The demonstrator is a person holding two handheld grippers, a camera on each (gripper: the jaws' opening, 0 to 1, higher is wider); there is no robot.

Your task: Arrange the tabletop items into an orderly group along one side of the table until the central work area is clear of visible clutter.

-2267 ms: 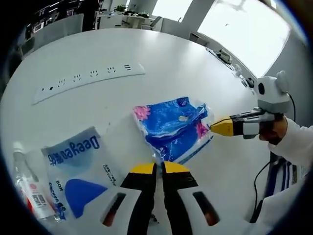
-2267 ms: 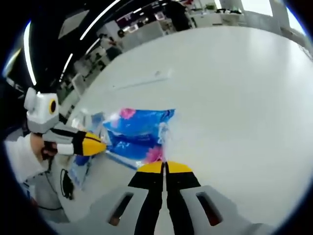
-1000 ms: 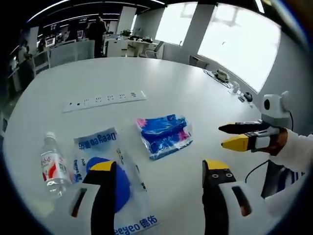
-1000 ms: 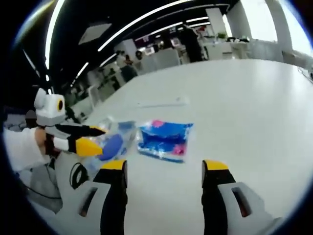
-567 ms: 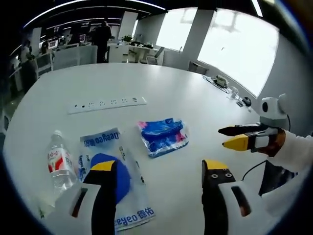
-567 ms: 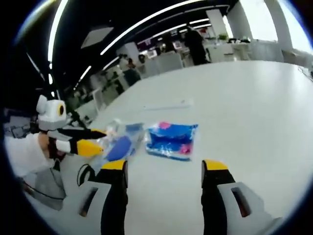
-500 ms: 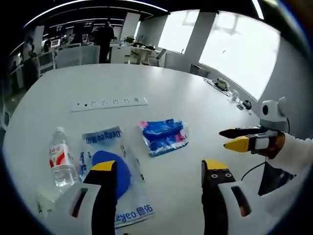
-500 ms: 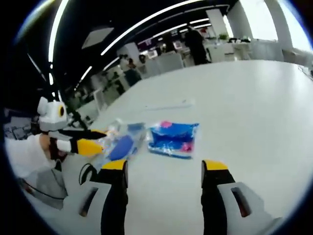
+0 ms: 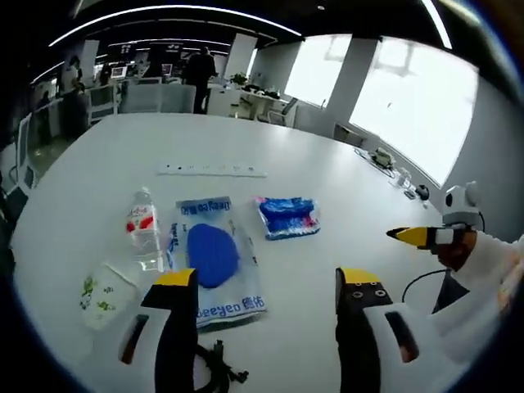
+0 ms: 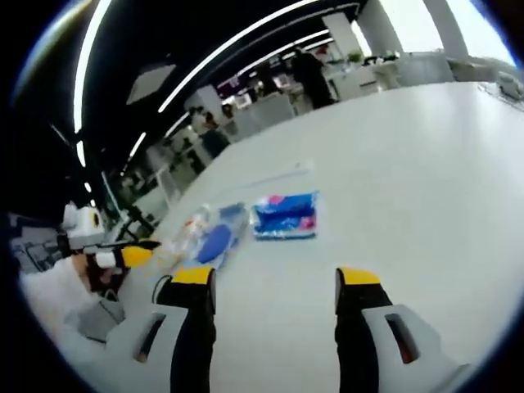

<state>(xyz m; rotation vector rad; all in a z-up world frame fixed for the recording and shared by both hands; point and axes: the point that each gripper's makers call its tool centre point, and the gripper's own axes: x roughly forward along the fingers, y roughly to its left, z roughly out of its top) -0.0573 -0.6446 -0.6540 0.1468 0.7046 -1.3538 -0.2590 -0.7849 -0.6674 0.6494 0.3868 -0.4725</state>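
On the white table (image 9: 90, 196) a row of items lies side by side: a small green-printed packet (image 9: 102, 292), a water bottle (image 9: 145, 232) with a red label, a clear bag with a blue pad (image 9: 211, 255) and a blue floral pack (image 9: 286, 216). My left gripper (image 9: 268, 286) hangs open above the table's near edge, well short of them. The right gripper (image 9: 419, 237) comes in from the right, held by a hand. In the right gripper view my right gripper (image 10: 276, 282) is open, with the floral pack (image 10: 285, 215), bag (image 10: 218, 237) and bottle (image 10: 193, 227) beyond, and the left gripper (image 10: 123, 256) at the left.
A white power strip (image 9: 212, 170) lies farther back on the table, also visible as the power strip (image 10: 278, 174) beyond the pack. A black cable (image 9: 214, 372) curls at the near edge. Office desks and people stand far behind. Wide bare table (image 10: 426, 180) spreads to the right.
Both grippers, shut on the floral pack's edges earlier, have opened and pulled back from the table. The items now look smaller and farther; the green packet has come into view.
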